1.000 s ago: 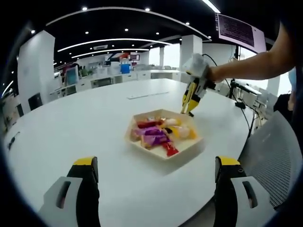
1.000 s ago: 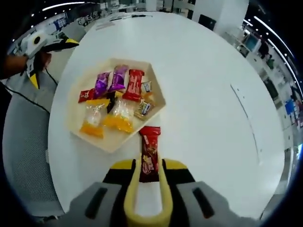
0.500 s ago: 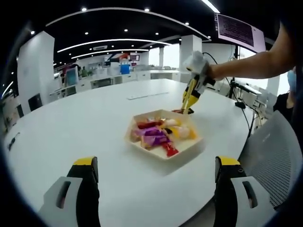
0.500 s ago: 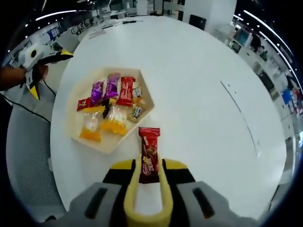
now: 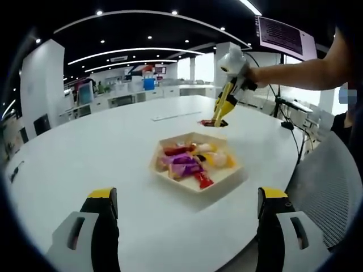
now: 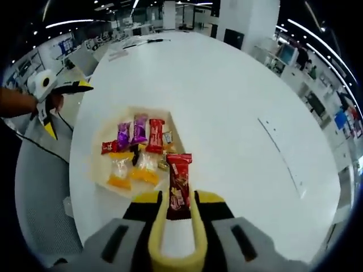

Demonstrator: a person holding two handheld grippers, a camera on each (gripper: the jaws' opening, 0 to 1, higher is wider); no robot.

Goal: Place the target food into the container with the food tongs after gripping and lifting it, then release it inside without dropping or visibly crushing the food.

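Observation:
A shallow beige tray (image 5: 195, 186) of several wrapped snacks, purple, red and yellow, sits on the round white table (image 5: 85, 147). My left gripper (image 5: 187, 195) hovers open and low in front of the tray, holding nothing. My right gripper (image 5: 231, 85) comes in from the right, held by a person's hand, above the table beyond the tray. It is shut on yellow food tongs (image 6: 173, 238) that pinch a red snack bar (image 6: 178, 184). In the right gripper view the bar hangs high over the near right edge of the tray (image 6: 110, 133), with the left gripper (image 6: 51, 96) at the far left.
A grey mesh chair (image 5: 329, 187) stands at the table's edge beside the tray, also seen as the chair (image 6: 39, 192). A black cable runs over the table edge near it. Wide bare tabletop (image 6: 227, 102) lies beyond the tray.
My right gripper has risen with the tongs and red bar, from table level beside the tray to well above it. The left gripper has stayed still.

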